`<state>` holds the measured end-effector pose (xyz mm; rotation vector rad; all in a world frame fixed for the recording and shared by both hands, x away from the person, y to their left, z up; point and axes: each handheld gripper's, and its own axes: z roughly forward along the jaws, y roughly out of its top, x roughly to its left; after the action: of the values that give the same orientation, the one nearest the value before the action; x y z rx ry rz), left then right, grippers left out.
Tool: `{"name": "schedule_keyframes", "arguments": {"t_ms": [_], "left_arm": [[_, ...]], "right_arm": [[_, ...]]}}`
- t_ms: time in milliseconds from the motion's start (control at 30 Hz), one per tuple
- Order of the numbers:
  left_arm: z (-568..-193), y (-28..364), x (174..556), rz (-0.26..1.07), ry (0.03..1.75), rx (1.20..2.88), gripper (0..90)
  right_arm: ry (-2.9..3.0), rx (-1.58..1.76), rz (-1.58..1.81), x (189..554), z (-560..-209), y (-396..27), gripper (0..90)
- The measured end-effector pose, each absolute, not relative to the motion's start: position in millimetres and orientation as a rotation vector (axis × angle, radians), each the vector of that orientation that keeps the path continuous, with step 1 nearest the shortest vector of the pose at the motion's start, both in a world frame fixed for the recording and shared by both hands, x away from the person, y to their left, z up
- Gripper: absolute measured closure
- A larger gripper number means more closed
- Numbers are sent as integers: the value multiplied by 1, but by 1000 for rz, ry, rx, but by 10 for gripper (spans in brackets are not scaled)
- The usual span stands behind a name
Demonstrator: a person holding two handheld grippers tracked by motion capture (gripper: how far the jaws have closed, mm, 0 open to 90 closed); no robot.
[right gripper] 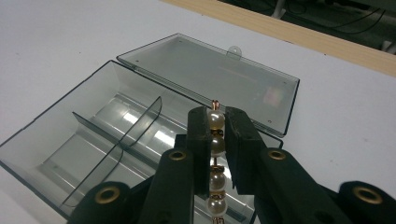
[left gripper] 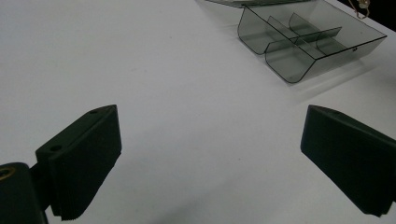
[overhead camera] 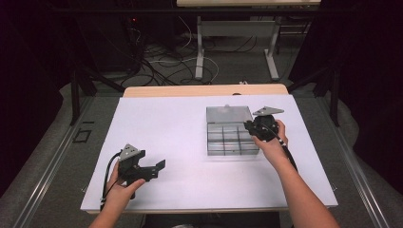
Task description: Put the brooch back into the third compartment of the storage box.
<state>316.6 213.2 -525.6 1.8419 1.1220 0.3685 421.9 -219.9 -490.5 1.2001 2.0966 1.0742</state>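
Note:
A clear grey plastic organiser box with dividers lies open on the white table, its lid folded flat behind it. My right gripper hovers over the box's right side and is shut on a string of pearl beads, which hangs down between the jaws above the compartments. The lid lies beyond the jaws. My left gripper rests near the table's front left, jaws wide apart and nothing between them. From it the box lies ahead to the right.
The white table top has a wooden strip along its far edge. Beyond it stand a table frame and tangled cables on the floor.

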Motion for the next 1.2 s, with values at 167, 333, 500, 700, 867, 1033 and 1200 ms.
{"name": "schedule_keyframes", "arguments": {"t_ms": [167, 333, 500, 700, 867, 1033, 1200], "left_arm": [[-525, 213, 316, 367, 1121, 1841, 53], [-525, 214, 317, 369, 1121, 1838, 53], [-525, 214, 316, 367, 1122, 1836, 53], [-525, 214, 316, 366, 1122, 1837, 53], [-525, 214, 316, 366, 1122, 1835, 53], [-525, 214, 316, 366, 1123, 1835, 53], [-525, 214, 316, 365, 1124, 1834, 53]], "right_arm": [[2111, 1188, 1048, 427, -494, -218, 807], [2126, 1156, 1019, 432, -499, -218, 807], [2130, 1150, 989, 436, -501, -216, 807], [2135, 1140, 978, 440, -504, -216, 807], [2135, 1137, 963, 442, -505, -217, 807], [2134, 1148, 951, 444, -507, -217, 806], [2132, 1135, 946, 445, -508, -218, 805]]}}
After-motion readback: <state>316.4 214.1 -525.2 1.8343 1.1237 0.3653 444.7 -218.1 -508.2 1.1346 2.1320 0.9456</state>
